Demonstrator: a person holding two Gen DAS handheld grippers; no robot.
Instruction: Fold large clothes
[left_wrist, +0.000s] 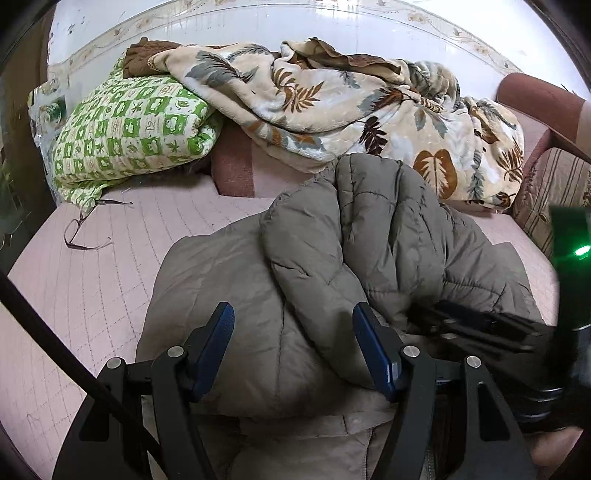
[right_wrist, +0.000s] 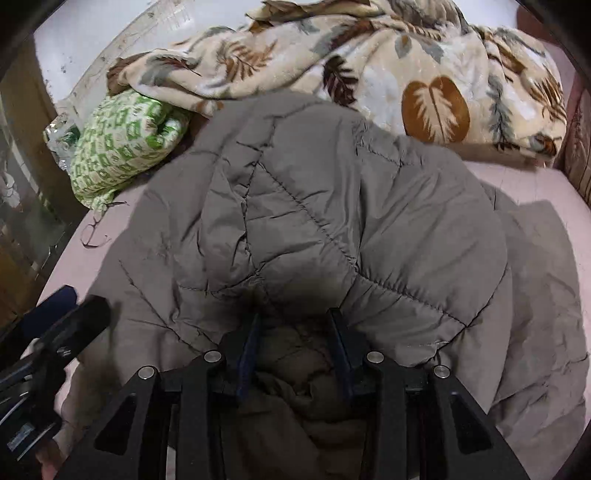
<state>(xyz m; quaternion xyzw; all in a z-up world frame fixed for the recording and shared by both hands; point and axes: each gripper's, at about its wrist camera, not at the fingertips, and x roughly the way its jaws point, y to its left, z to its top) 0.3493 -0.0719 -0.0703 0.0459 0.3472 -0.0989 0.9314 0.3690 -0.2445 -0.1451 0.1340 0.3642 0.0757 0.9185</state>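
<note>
The padded coat (right_wrist: 314, 206) is bunched directly ahead of the narrowed right tongs (right_wrist: 295, 350), fabric seemingly pinched between them, while the left tongs (left_wrist: 293, 350) are held wide above its near edge.

Pale pink quilted bed (left_wrist: 92, 280) w/ stitched grid carries everything. Grey-brown quilted puffer jacket (left_wrist: 332, 258) lies spread across middle & near part, one section doubled over onto itself. Green-and-white patterned folded quilt (left_wrist: 125, 136) sits at far left; thin dark frayed threads (left_wrist: 85, 229) trail from its corner onto bare sheet. Cream fleece blanket w/ brown and grey leaf print (left_wrist: 332, 99) is heaped along far side, touching jacket's far edge. Striped beige cushion (left_wrist: 550, 192) at far right.
</note>
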